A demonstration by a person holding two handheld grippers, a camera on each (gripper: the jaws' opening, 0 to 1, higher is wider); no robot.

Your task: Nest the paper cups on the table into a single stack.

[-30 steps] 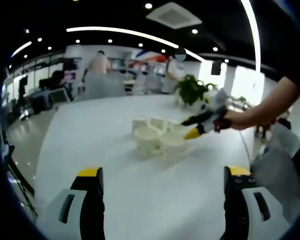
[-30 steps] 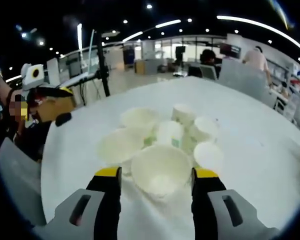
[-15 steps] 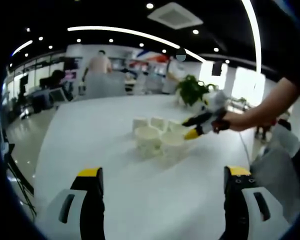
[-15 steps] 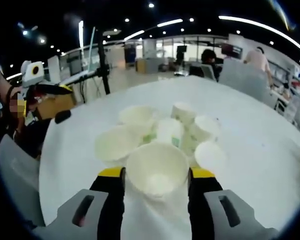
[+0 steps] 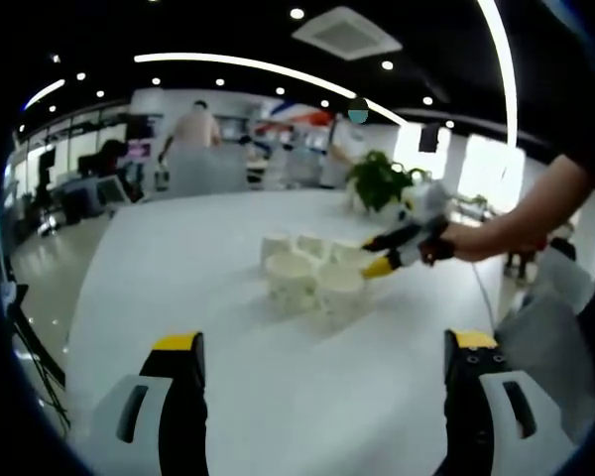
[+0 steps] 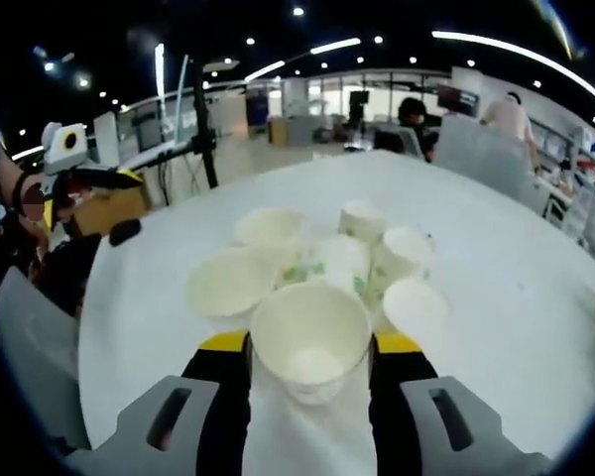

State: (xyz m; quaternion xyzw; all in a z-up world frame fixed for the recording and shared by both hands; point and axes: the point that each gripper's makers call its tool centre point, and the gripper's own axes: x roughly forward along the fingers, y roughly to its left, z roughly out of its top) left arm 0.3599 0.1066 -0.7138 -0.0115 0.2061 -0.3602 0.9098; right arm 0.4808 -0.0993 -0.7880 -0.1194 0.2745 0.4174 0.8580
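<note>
The right tongs (image 6: 309,344) have narrowed since a second ago and now clench the nearest cup (image 6: 310,338), which stands at the near edge of the cup cluster (image 6: 322,268) on the white worktop (image 6: 496,297); so I judge the first pick is secured and lifting comes next. The left tongs (image 5: 323,342) stay released and well back from the cluster, much as before.
</note>
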